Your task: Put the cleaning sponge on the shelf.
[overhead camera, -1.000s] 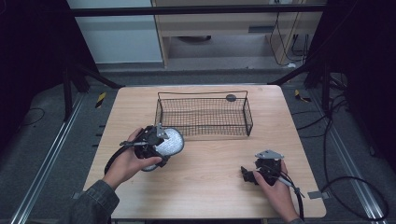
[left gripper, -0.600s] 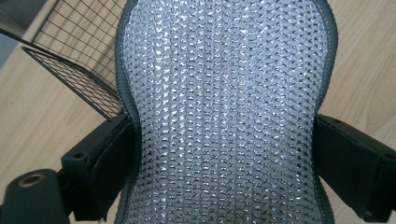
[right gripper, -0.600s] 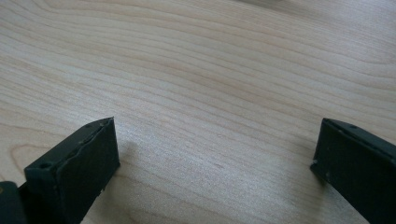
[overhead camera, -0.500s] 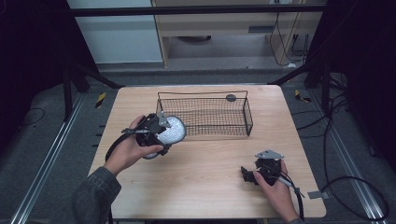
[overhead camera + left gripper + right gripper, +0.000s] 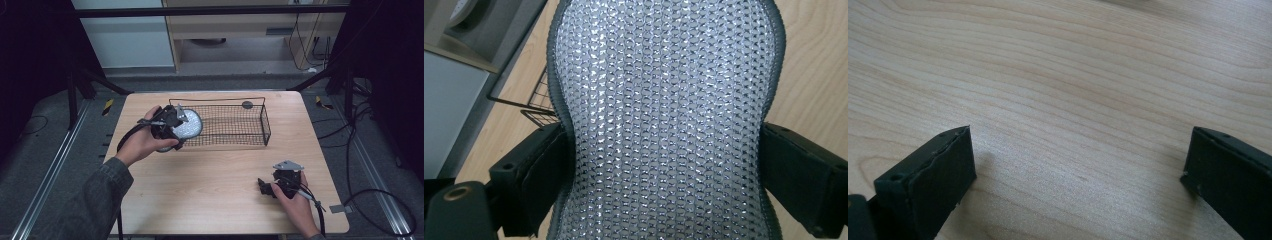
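A round silvery mesh pad (image 5: 187,125) with a dark rim is pinched in my left gripper (image 5: 176,126), held above the table at the left end of the black wire basket (image 5: 260,119). In the left gripper view the mesh pad (image 5: 664,120) spans the picture, squeezed inward between both black pads (image 5: 544,180). My right gripper (image 5: 264,187) rests low over the wood near the front right, its jaws wide apart. Bare wood lies between its pads (image 5: 943,175) in the right gripper view.
A small dark round disc (image 5: 247,104) lies on the table (image 5: 210,185) behind the basket's far rim. The basket runs across the back middle of the table. Dark floor, cables and metal rails surround the table.
My left hand has lifted the mesh pad and carried it away from me and to the right, up to the basket's left end. The right hand has stayed where it was.
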`<action>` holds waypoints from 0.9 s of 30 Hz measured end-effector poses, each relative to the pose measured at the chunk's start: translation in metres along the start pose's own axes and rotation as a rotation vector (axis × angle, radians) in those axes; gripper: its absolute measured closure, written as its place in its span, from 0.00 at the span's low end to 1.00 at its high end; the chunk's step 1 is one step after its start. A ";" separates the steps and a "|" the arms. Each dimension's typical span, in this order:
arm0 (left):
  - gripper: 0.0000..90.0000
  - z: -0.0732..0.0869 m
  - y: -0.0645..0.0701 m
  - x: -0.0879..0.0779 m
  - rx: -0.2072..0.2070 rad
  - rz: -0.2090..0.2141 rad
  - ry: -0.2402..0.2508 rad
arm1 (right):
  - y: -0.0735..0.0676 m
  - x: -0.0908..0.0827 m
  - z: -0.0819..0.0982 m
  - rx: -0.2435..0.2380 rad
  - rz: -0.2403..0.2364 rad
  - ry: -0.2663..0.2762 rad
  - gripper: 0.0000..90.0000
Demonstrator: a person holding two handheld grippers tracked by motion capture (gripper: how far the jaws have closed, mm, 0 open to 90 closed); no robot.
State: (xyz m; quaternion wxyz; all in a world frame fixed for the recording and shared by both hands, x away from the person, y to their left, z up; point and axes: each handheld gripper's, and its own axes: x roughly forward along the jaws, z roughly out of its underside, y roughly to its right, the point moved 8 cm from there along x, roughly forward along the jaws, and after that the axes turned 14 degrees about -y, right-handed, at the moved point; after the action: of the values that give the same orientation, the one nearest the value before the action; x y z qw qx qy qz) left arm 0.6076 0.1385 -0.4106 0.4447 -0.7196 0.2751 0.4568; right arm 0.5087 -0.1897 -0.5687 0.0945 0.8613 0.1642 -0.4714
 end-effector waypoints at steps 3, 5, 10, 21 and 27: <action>0.10 -0.005 -0.006 0.000 0.007 -0.008 -0.002 | 0.000 0.000 0.000 0.002 -0.002 -0.002 0.00; 0.10 -0.009 -0.010 -0.001 0.001 -0.005 0.011 | 0.000 0.000 0.000 0.001 -0.001 -0.002 0.00; 0.10 -0.017 -0.012 0.000 -0.006 0.004 0.011 | 0.000 0.000 0.000 0.003 -0.001 -0.002 0.00; 0.10 -0.032 -0.021 0.005 0.007 -0.002 0.032 | 0.000 0.001 -0.002 0.007 0.001 -0.003 0.00; 0.10 -0.040 -0.023 0.004 0.018 -0.003 0.049 | 0.000 0.002 -0.002 0.011 0.003 -0.004 0.00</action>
State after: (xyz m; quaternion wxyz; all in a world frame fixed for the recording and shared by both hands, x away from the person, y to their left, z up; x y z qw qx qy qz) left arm 0.6442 0.1129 -0.3979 0.4452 -0.7270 0.2890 0.4356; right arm 0.5113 -0.1887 -0.5688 0.0907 0.8611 0.1602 -0.4739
